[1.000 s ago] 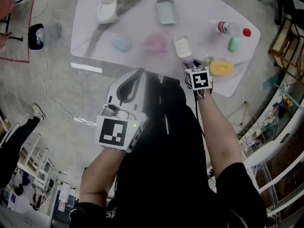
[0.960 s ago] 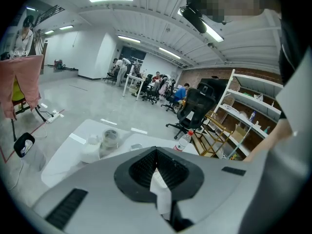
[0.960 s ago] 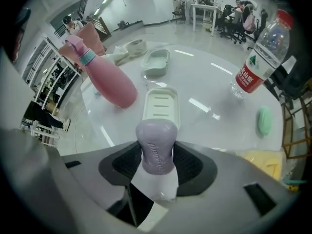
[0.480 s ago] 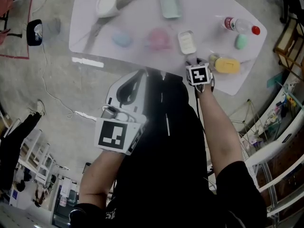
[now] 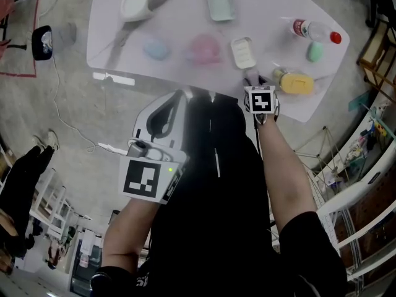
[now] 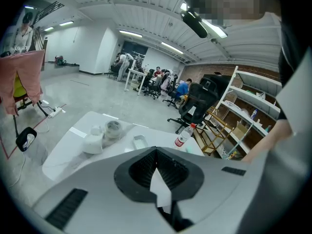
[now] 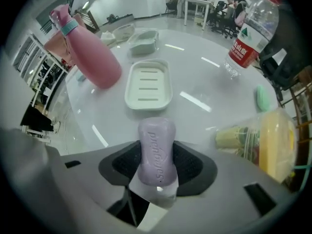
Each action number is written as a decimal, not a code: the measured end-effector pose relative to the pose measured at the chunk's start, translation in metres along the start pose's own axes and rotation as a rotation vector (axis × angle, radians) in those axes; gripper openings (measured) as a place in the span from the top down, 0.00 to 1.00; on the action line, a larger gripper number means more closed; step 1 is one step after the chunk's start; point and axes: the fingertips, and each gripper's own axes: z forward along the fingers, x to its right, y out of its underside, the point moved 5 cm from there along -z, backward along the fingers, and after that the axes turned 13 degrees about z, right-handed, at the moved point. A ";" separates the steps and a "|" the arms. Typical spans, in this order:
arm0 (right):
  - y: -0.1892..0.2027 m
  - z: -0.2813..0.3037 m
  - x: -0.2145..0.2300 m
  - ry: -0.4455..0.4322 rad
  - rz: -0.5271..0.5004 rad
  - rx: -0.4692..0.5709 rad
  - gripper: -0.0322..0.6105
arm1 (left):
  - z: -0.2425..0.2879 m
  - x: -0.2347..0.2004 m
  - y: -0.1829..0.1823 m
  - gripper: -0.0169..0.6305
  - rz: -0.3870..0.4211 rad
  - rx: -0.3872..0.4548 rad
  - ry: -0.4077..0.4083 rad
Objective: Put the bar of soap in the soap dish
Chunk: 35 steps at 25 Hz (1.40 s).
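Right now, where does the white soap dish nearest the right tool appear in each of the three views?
Head view: the soap dish lies on the table, just beyond the right tool.
Right gripper view: upper centre, just beyond the bar of soap that this tool holds.
Left gripper view: not in it; the left tool fills the foreground.
Shared landmark: the red-capped bottle.

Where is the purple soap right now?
In the right gripper view, the purple soap is gripped between the jaws of the right gripper, just short of the white soap dish, with the pink bottle to its left.
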 end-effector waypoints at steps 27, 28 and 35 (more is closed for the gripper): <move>-0.096 -0.028 -0.031 -0.097 -0.089 0.047 0.63 | -0.021 -0.010 -0.014 0.96 -0.030 0.062 -0.041; -0.097 -0.026 -0.032 -0.094 -0.092 0.041 0.63 | -0.022 -0.010 -0.012 0.96 -0.032 0.061 -0.042; -0.101 -0.014 -0.036 -0.056 -0.102 0.006 0.63 | -0.026 -0.015 -0.006 0.96 -0.044 0.056 -0.053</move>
